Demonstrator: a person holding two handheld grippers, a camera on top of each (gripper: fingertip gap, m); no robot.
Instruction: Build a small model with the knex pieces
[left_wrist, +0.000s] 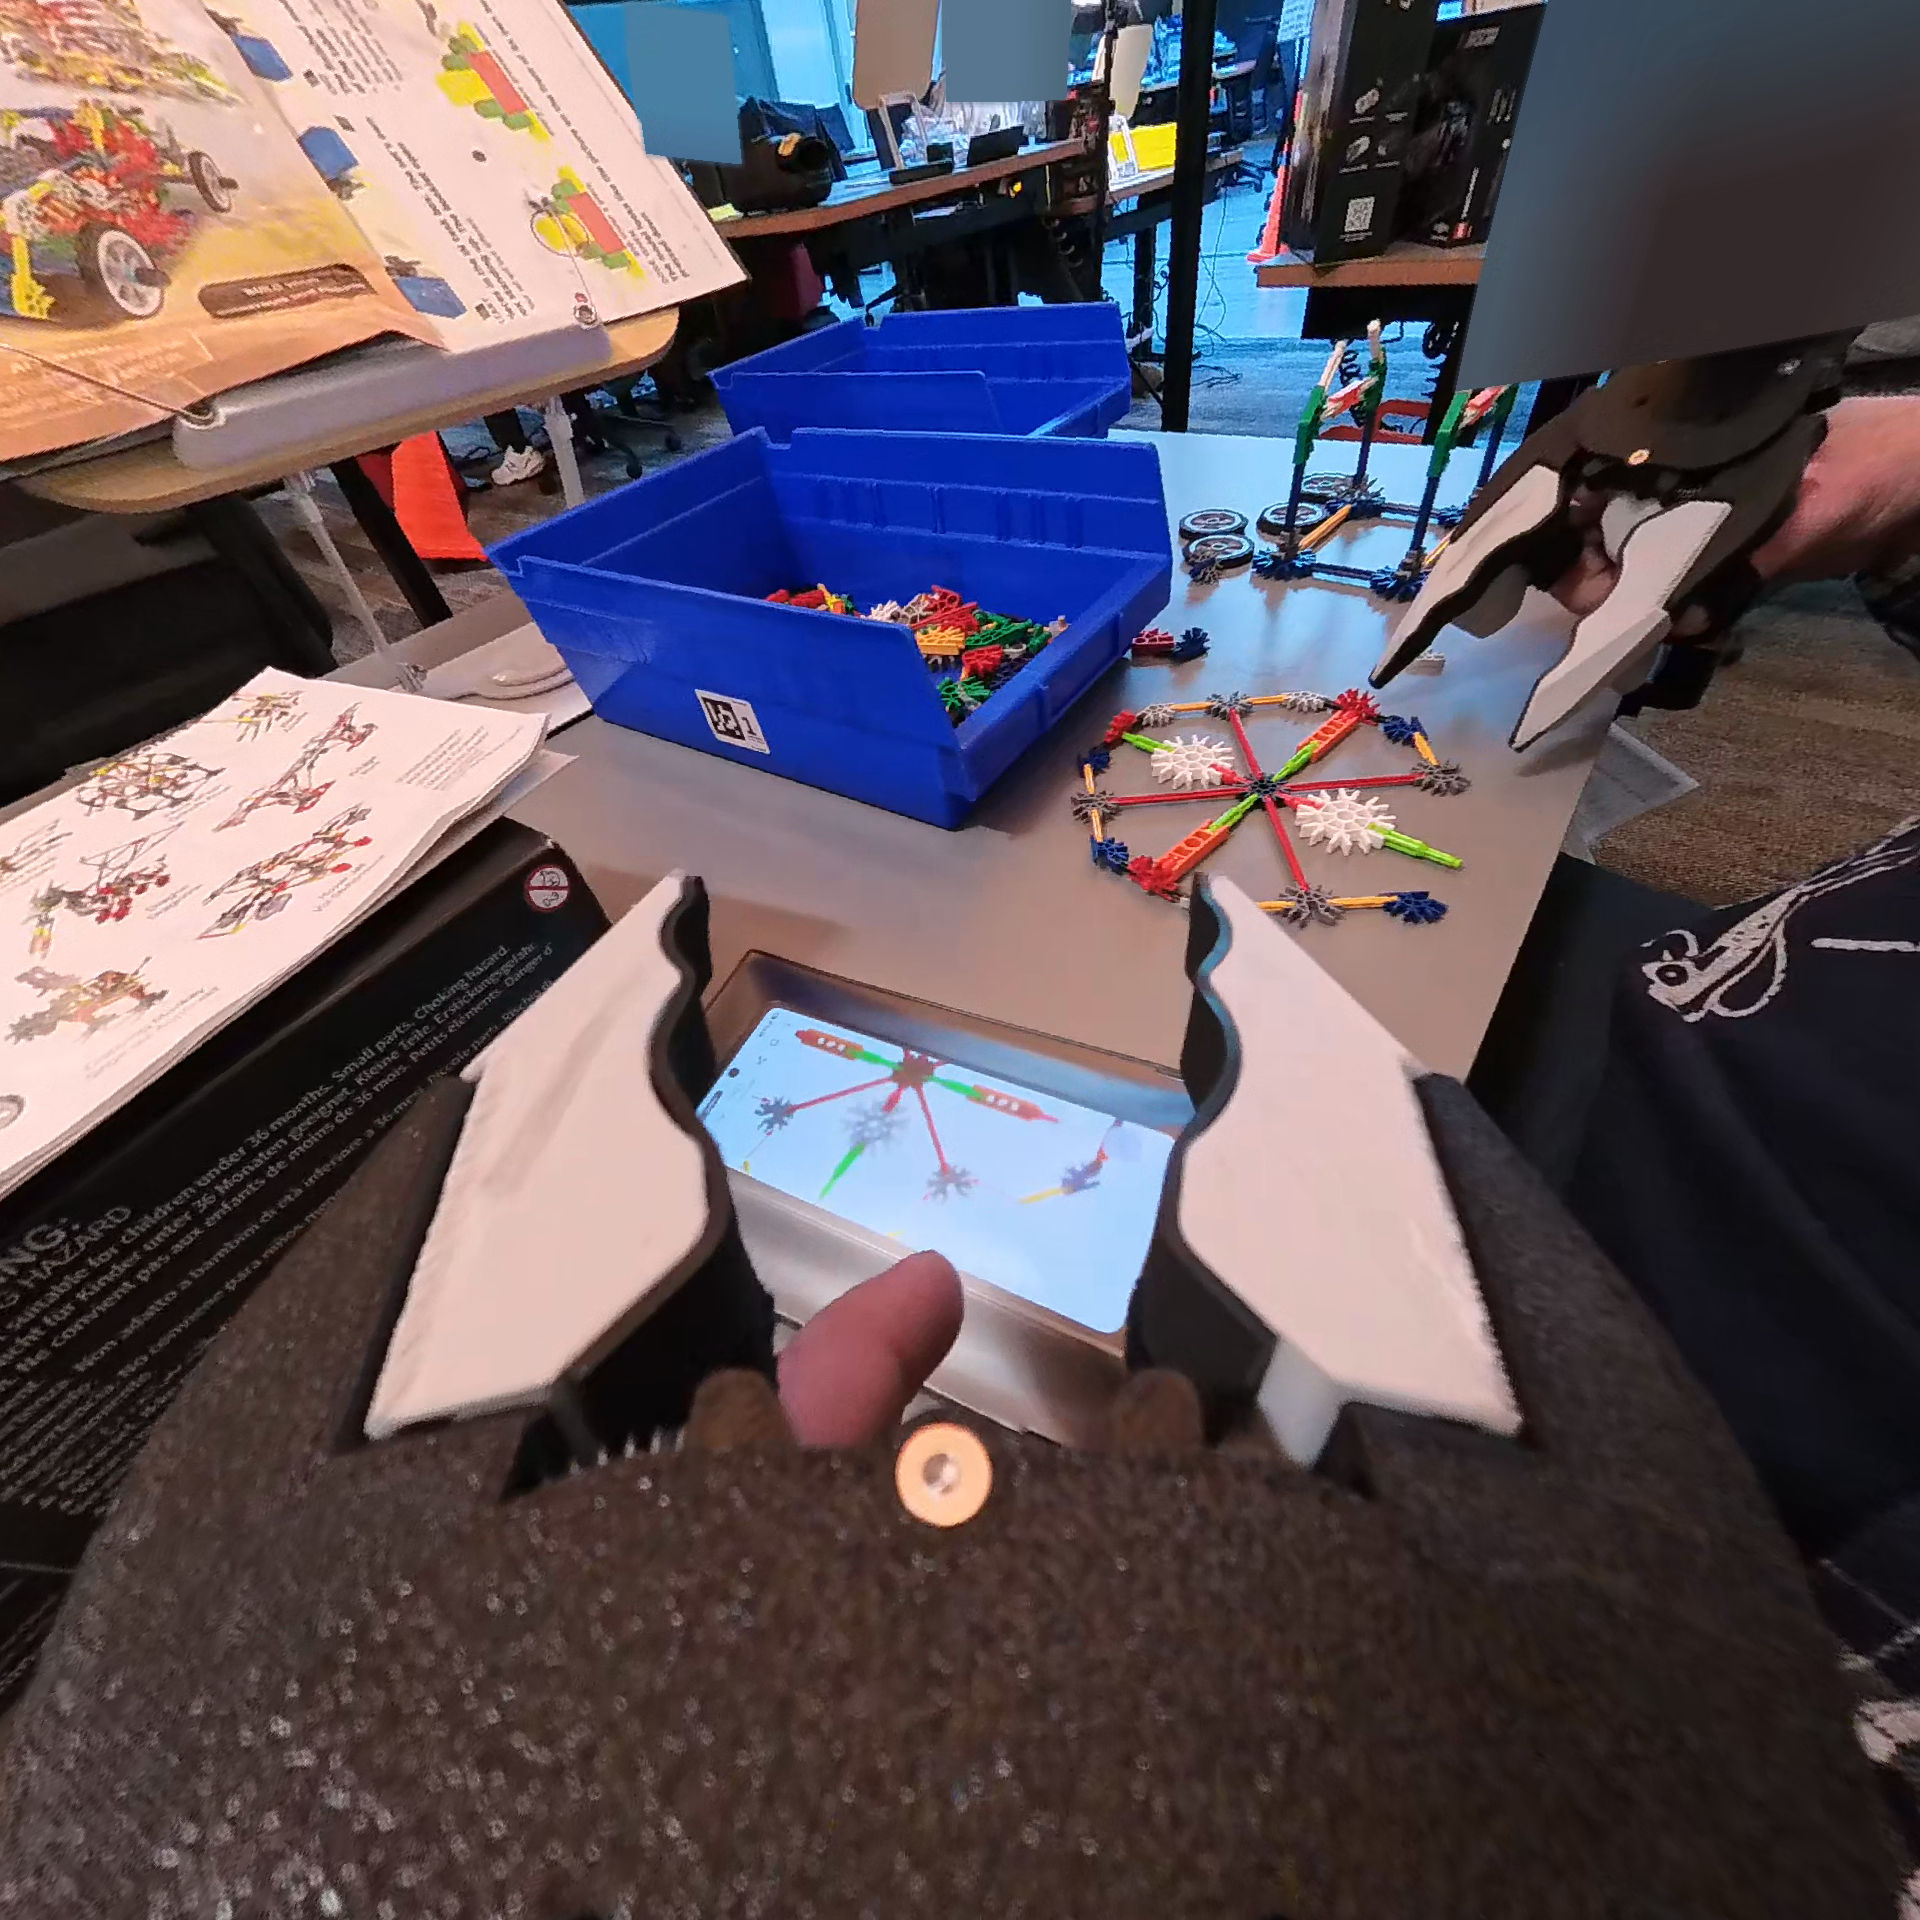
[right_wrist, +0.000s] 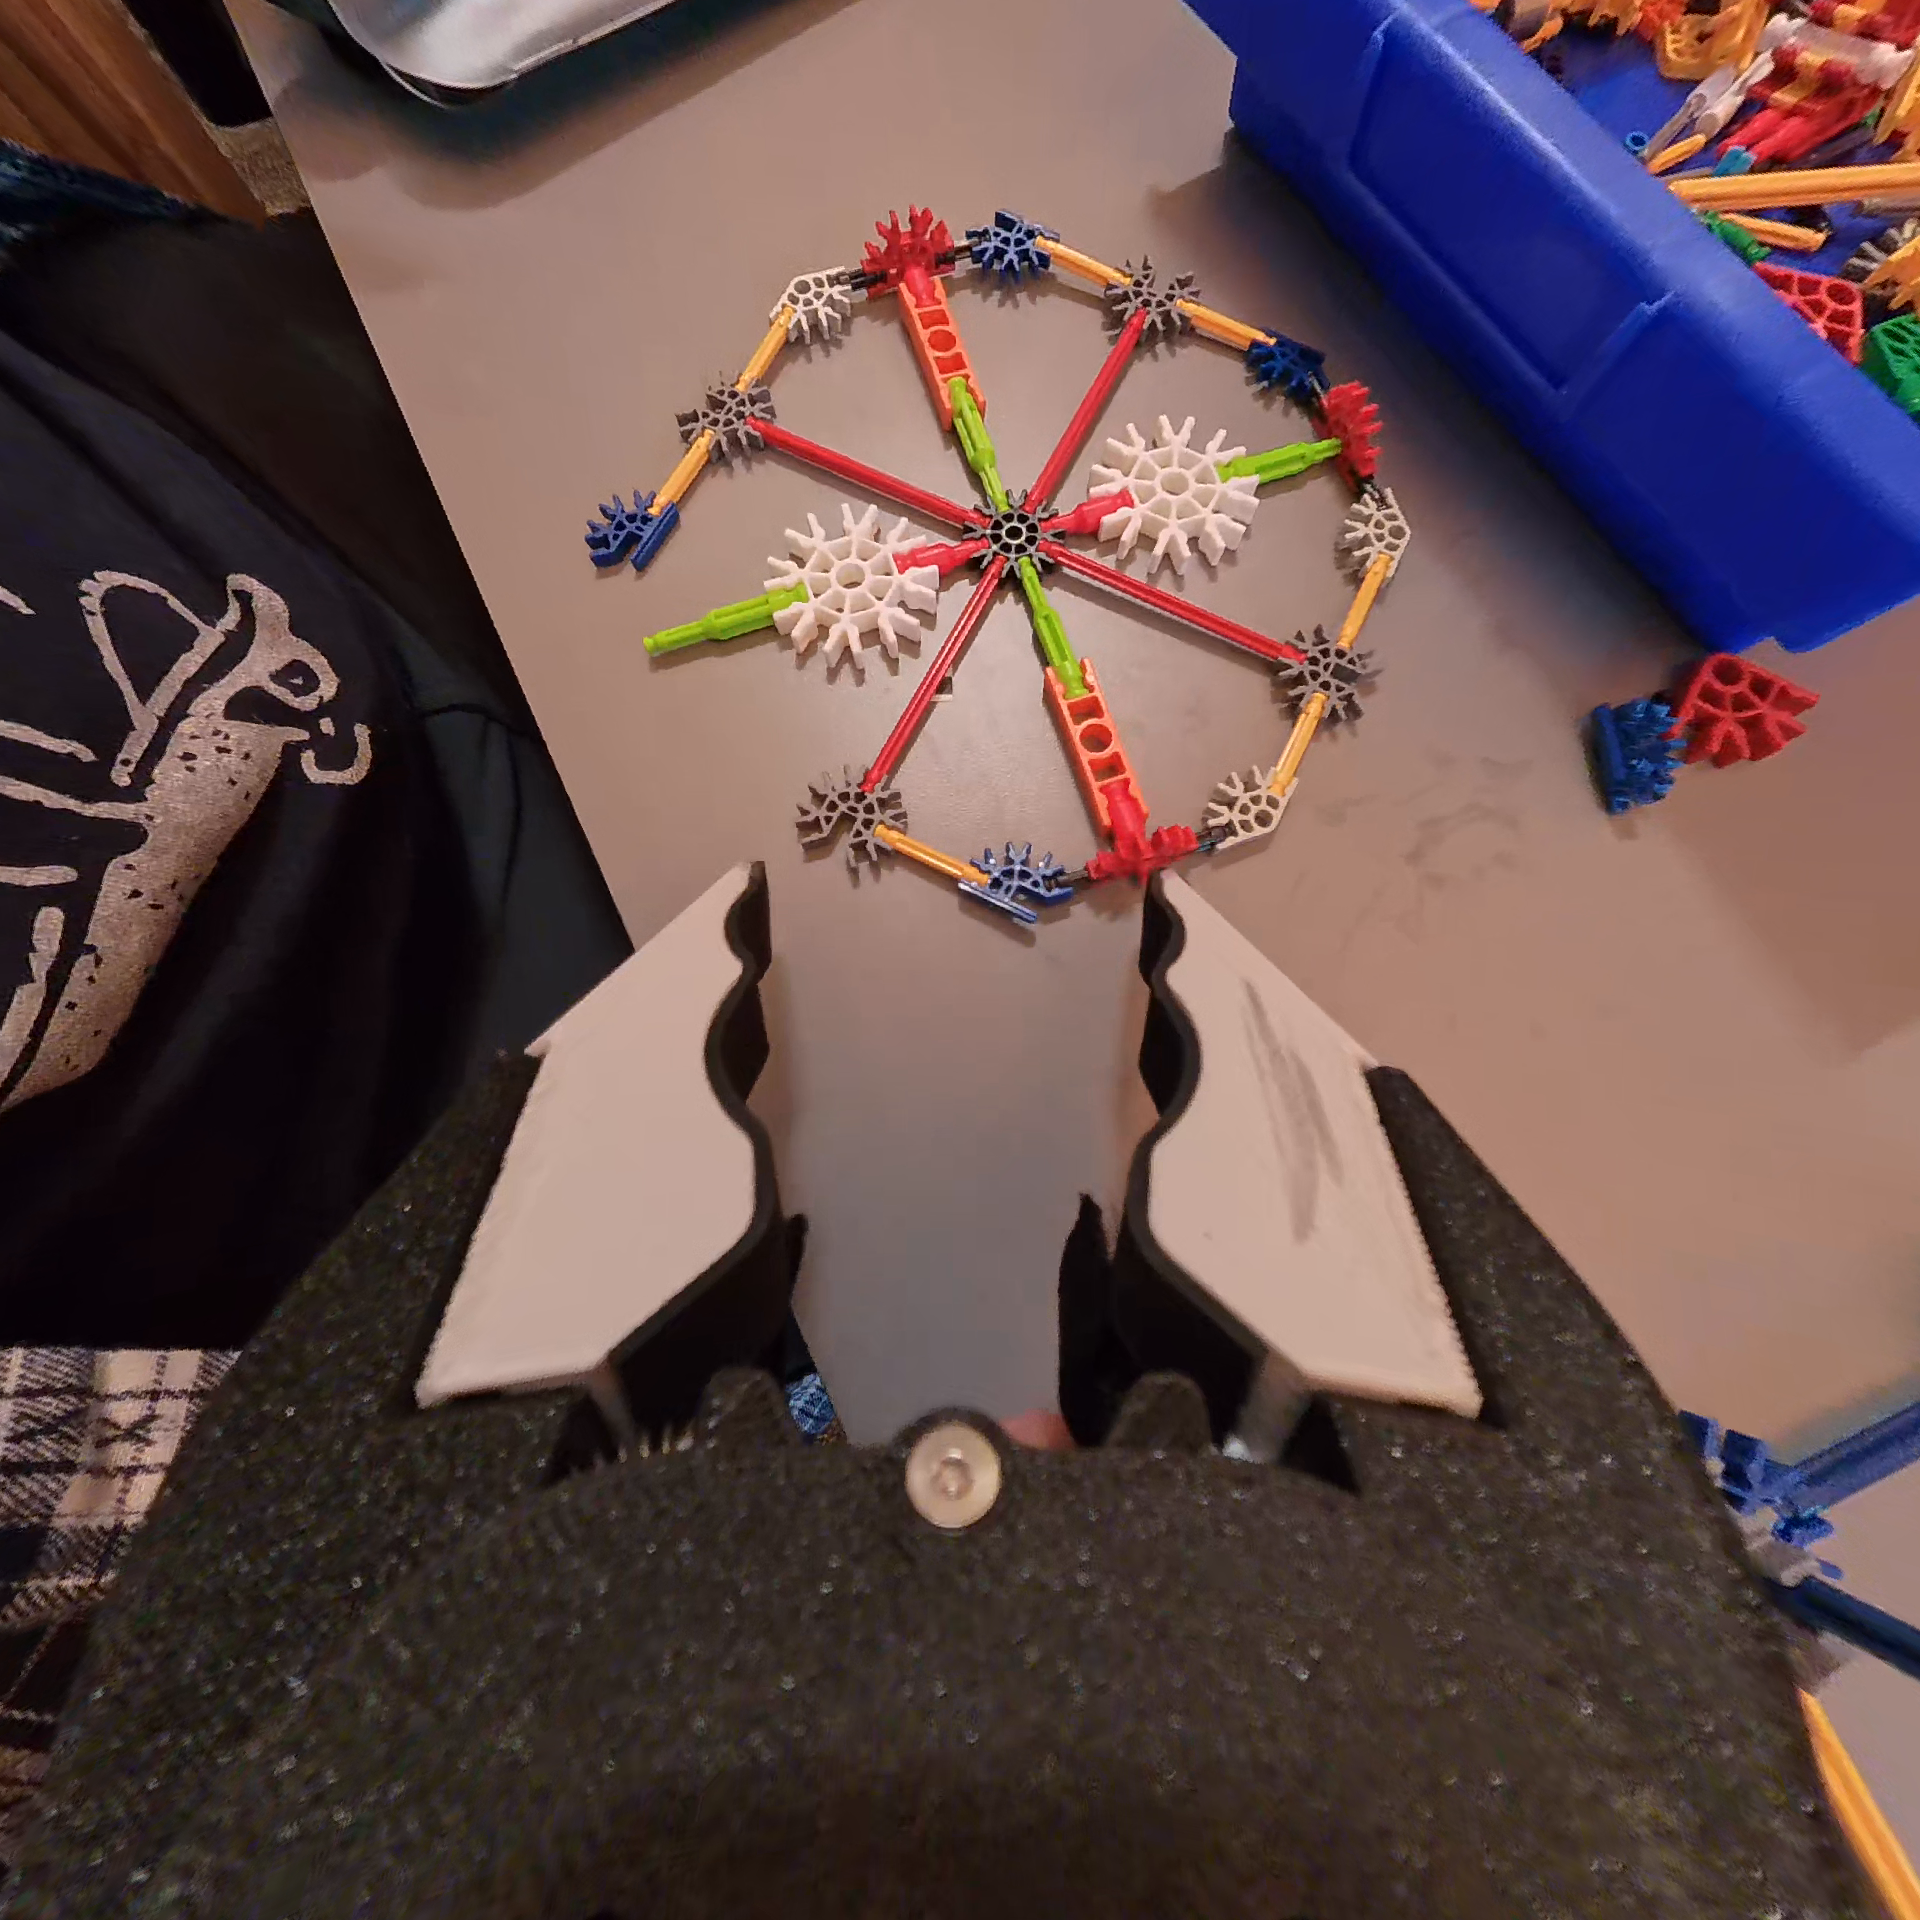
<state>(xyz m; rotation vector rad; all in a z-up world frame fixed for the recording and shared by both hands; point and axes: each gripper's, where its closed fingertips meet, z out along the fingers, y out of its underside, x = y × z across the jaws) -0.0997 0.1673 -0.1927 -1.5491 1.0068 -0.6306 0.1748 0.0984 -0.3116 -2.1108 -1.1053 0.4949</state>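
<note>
A flat wheel of coloured rods and connectors (right_wrist: 1013, 535) lies on the grey table (right_wrist: 1455, 987), with red spokes, two white snowflake connectors and a black hub; it also shows in the left wrist view (left_wrist: 1262, 790). My right gripper (right_wrist: 956, 883) is open and empty, hovering just in front of the wheel's near rim; it also shows in the left wrist view (left_wrist: 1455, 707). My left gripper (left_wrist: 940, 904) is open and empty above a lit phone (left_wrist: 935, 1153) that shows a picture of the wheel. A finger (left_wrist: 873, 1340) rests at the phone's near edge.
A blue bin (left_wrist: 831, 623) holds loose building pieces; a second blue bin (left_wrist: 935, 369) stands behind it. A red and blue connector pair (right_wrist: 1704, 727) lies beside the bin. A part-built frame with wheels (left_wrist: 1351, 499) stands at the back. Instruction sheets (left_wrist: 208, 831) lie left. Across from one pair of fingers to the other is roughly 30 centimeters. About 11 centimeters separates my left fingertips from the lit phone (left_wrist: 935, 1153).
</note>
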